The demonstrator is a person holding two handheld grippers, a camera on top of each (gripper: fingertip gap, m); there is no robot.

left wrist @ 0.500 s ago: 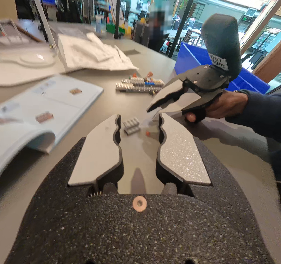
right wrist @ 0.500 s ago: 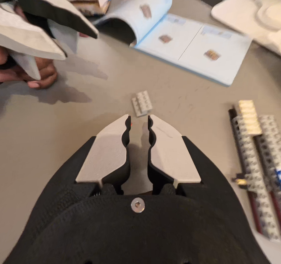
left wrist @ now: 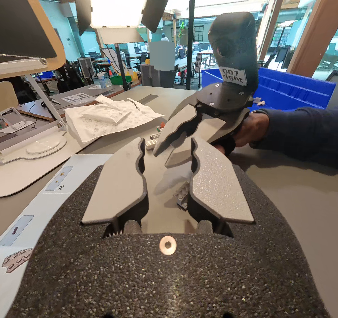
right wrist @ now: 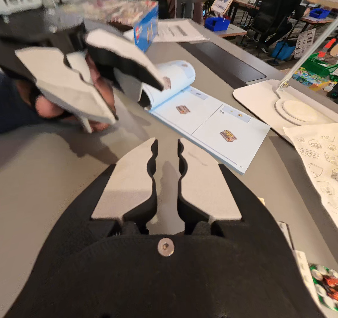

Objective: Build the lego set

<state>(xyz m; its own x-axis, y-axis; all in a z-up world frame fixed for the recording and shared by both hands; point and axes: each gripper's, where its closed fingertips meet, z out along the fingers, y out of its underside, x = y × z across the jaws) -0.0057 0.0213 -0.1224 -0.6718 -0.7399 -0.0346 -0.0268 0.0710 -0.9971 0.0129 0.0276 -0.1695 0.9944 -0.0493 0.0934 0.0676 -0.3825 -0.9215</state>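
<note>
My left gripper (left wrist: 167,142) stands with its fingers apart and bare; the small grey studded plastic brick (left wrist: 181,194) lies on the grey tabletop (left wrist: 274,190) at five o'clock, against the inner edge of the right-hand finger. I judge it light, rigid and slick, best pinched across its flat sides. My right gripper (right wrist: 166,141), narrowly parted and empty, hovers at one o'clock. The open pale-blue instruction booklet (right wrist: 210,126) crowds nine o'clock; three o'clock is open.

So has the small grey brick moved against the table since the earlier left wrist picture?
Cannot tell. The grey brick now sits deeper between the open left tongs, but the whole view has shifted, so the tongs probably advanced.
</note>
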